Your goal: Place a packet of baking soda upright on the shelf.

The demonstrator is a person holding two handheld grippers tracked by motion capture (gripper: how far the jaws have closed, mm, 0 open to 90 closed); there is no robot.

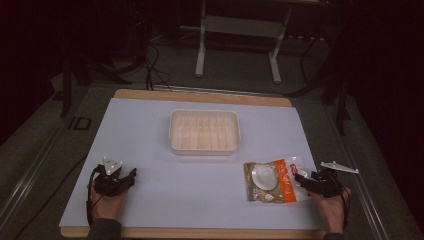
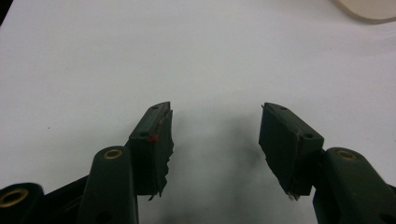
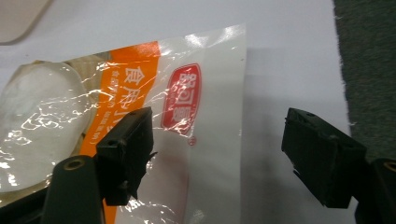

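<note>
Tray: a white tray (image 1: 204,132) sits mid-desk (image 1: 150,125), on the white cover.
Packet: a clear-and-orange food packet (image 1: 270,181) lies flat, nearer the person than the tray and off to its right.
Left gripper (image 1: 133,174): near the tray's left front, fingers (image 2: 154,140) spread wide, holding nothing.
Right gripper (image 1: 298,176): at the packet's right edge, fingers (image 3: 128,149) wide apart, one over the plastic, nothing gripped.
</note>
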